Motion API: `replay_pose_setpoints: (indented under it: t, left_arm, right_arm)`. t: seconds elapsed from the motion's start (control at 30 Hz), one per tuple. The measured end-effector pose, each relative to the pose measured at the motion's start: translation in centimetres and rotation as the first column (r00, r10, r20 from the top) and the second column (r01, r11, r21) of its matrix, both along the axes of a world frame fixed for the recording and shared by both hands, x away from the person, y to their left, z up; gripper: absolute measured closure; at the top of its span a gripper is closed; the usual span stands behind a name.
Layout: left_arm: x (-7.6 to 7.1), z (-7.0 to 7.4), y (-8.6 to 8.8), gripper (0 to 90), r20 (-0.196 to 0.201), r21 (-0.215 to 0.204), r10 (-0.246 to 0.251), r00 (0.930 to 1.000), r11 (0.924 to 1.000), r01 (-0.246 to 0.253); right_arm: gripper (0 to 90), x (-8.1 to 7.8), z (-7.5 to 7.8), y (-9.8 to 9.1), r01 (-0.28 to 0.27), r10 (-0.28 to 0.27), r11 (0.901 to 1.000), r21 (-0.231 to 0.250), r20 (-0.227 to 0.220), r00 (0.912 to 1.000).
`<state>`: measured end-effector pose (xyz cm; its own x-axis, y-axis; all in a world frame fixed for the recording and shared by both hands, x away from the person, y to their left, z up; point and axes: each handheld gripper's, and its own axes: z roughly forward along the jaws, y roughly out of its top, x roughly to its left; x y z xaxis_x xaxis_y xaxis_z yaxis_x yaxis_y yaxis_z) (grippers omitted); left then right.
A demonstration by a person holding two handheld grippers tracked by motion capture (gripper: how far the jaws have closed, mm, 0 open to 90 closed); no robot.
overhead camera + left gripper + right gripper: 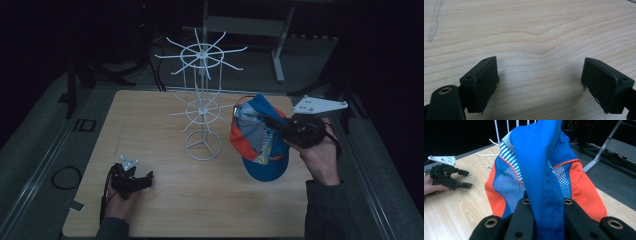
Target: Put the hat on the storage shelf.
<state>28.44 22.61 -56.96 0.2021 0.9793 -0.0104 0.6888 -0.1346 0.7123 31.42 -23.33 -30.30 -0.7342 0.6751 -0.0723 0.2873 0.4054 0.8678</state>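
Blue cap fabric fills the space between the black jaws of my right tool (546, 220) in the right gripper view: the jaws are pressed together on a folded blue part of the cap (260, 137), stitching visible right at the pinch. Cap panels are blue, orange and white mesh with a striped section. From the high view, the cap hangs in the air from my right tool (272, 122), just to the right of the white wire rack (202, 107), near its lower ring of prongs but apart from them; whether any prong touches the cap I cannot tell. Rack stands upright on the wooden counter (165, 200), with two tiers of radiating prongs and a round base. My left tool (145, 181) rests low on the counter, well to the left of the rack and nearer to me. Its jaws stand spread wide with bare wood grain between the pads (485, 85), nothing gripped.
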Motion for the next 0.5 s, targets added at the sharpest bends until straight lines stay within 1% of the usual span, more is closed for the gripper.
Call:
replay_pose_setpoints:
  t: [0.2,0.4,0.5]
  left_arm:
    - [0.0,0.0,0.0,14.7,0.0,0.0,0.0,1.0,1.0,0.0]
    - [0.0,0.0,0.0,14.7,0.0,0.001,-0.001,1.0,1.0,0.001]
    - [0.0,0.0,0.0,14.7,0.0,0.0,-0.001,1.0,1.0,0.001]
  right_arm:
    - [88.1,0.0,0.8,0.0,-0.007,0.007,1.0,-0.002,0.014,0.9999]
    - [88.1,-0.1,1.7,-0.2,-0.016,0.015,0.9998,0.015,0.02,0.9997]
    - [88.1,-0.1,1.8,-0.2,-0.016,0.016,0.9997,0.017,0.021,0.9997]
